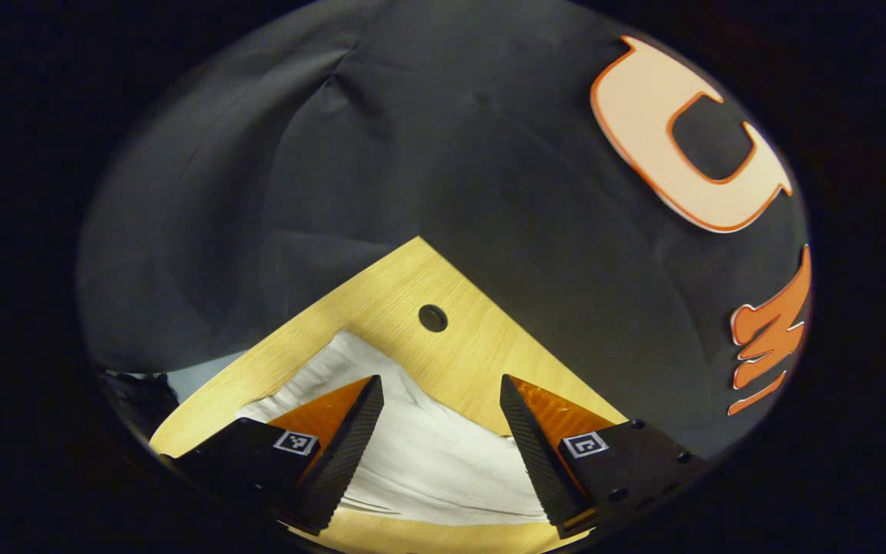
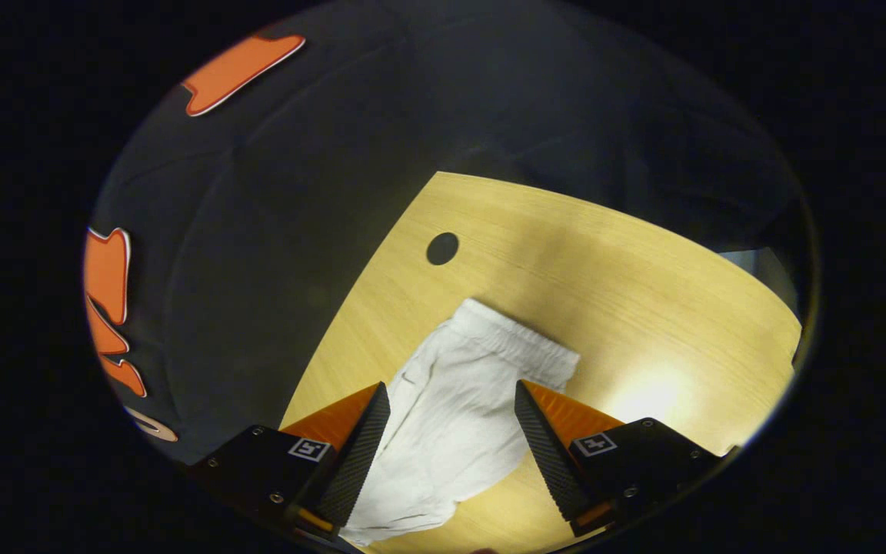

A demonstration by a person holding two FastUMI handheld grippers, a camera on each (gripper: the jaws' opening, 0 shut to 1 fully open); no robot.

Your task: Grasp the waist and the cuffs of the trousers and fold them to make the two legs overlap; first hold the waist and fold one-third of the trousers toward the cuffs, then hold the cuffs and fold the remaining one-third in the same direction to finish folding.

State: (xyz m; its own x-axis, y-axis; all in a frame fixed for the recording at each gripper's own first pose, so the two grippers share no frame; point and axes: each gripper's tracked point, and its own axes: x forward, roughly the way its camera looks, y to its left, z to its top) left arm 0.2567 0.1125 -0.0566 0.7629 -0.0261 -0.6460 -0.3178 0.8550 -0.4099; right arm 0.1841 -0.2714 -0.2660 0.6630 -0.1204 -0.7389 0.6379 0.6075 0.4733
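The white trousers [image 2: 462, 404] lie flat on the wooden table [image 2: 643, 285]. In the right gripper view you can see their waist [image 2: 516, 332], a band with little gathers, at the far end. The waist is near a round dark hole [image 2: 442, 248] in the table, but not touching it. The legs run back toward the camera and lie one on top of the other, with some soft wrinkles. The near end goes under the bottom edge of the view, so the cuffs cannot be seen.

The right gripper [image 2: 451, 396] is above the trousers. Its two fingers are wide apart, one over each side of the cloth. They hold nothing. You cannot tell if they touch the cloth.

In the left gripper view the trousers [image 1: 431, 454] lie across the bottom of the picture, on a corner of the table [image 1: 412, 277]. The cloth has many small folds here. The same round hole [image 1: 433, 318] is just past the cloth's far edge. The left gripper [image 1: 441, 388] is over the cloth too. Its fingers are also wide apart and grip nothing.

A bright patch of light shines on the table to the right of the trousers in the right gripper view. Behind the table hangs the black cloth wall [image 1: 489, 154]
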